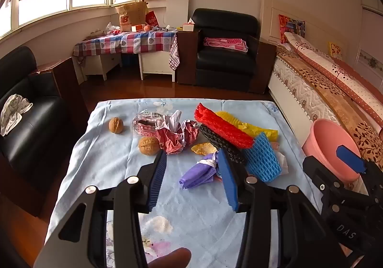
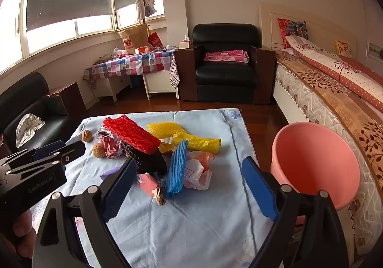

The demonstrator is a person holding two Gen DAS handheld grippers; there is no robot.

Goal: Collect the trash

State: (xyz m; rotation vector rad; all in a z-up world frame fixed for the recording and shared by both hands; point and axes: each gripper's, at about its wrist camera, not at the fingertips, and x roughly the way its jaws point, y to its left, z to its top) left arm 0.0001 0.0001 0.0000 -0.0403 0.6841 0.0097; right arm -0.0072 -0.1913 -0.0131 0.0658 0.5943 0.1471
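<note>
The trash lies heaped on the far half of the worktop (image 2: 203, 220), which is covered with a pale blue cloth. A red foam net sleeve (image 2: 134, 135) sits on top, its long axis running from far left to near right, resting across a black net sleeve (image 2: 148, 160) that runs the same way. A blue net sleeve (image 2: 177, 169) beside them points almost straight toward the camera, and a yellow one (image 2: 165, 130) lies behind. Crumpled red paper (image 1: 177, 136), a purple mask (image 1: 197, 173) and two walnuts (image 1: 116, 125) lie to the left. The pink bucket (image 2: 316, 162) stands off the worktop's right edge, tilted toward the view; nothing shows inside it. The left gripper (image 1: 194, 160) hovers over the mask, jaws partly apart and holding nothing. The right gripper (image 2: 189, 167) hangs over the near side of the heap, jaws spread wide and empty.
</note>
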